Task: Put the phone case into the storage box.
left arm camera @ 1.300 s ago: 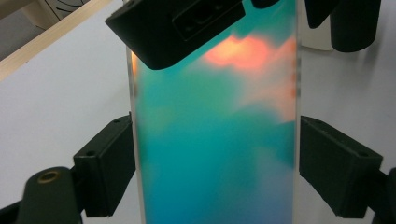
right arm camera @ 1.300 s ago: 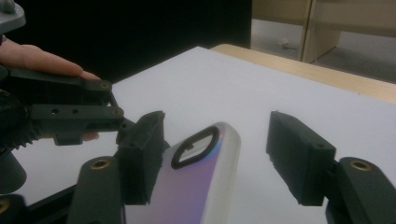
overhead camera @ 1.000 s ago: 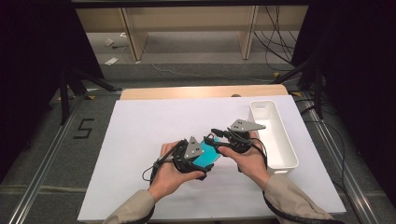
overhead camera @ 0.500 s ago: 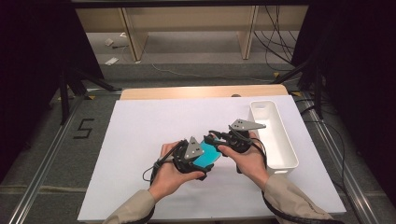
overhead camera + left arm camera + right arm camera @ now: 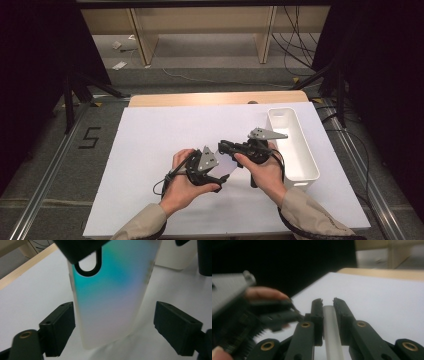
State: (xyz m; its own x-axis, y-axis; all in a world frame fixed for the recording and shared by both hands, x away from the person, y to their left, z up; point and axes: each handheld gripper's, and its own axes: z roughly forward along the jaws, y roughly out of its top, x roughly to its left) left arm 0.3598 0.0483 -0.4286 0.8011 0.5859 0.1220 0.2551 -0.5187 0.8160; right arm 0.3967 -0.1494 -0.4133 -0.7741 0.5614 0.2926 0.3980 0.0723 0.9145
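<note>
While two hand-held grippers meet, one phone case (image 5: 110, 297) (iridescent) sits between them.

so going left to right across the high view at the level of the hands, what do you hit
left hand → left gripper → phone case → right gripper body and right hand → white bin

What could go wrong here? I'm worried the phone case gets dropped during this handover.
1. The right gripper, whose jaws have just been closing, pinches the phone case only by its thin edge; it might pivot or slip.
2. The left gripper jaws stand apart beside the case without pressing it, so nothing backs up that grip.
</note>
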